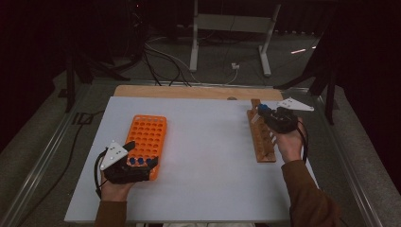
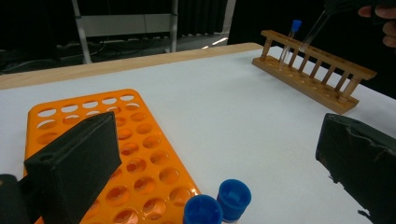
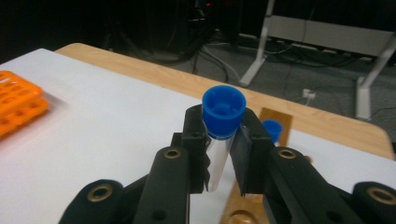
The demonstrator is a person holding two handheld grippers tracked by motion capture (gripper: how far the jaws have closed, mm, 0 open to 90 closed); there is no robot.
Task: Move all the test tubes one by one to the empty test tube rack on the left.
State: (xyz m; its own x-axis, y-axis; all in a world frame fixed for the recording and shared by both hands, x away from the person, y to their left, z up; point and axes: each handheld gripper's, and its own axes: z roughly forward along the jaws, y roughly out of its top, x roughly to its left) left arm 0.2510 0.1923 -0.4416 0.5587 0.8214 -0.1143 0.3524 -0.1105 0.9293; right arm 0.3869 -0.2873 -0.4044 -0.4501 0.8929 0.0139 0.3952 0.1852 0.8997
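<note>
The white surface (image 1: 208,156) takes up most of the scene, with a strip of bare wood along its far edge at twelve o'clock. On it, over at nine o'clock from the middle, lies the orange rack (image 1: 146,137), a flat tray full of round holes. Across at three o'clock stands the wooden rack (image 1: 261,137), a narrow ladder-like stand running front to back.

The left hand-held gripper (image 1: 137,165) sits at the near end of the orange rack, around seven o'clock on the surface, its two black jaws spread wide apart with nothing pressed between them. In the left gripper view, two blue-capped tubes (image 2: 219,205) stand in the nearest holes of the orange rack, between those open jaws but untouched by them.

The right hand-held gripper (image 1: 267,113) hovers above the far end of the wooden rack, near two o'clock. Its jaws are pinching a clear tube with a blue cap (image 3: 223,116), gripped just under the cap and held roughly upright over the rack. Another blue cap (image 3: 272,129) shows just behind the jaws, at the wooden rack's far end; in the left gripper view that tube stands upright in the rack.
</note>
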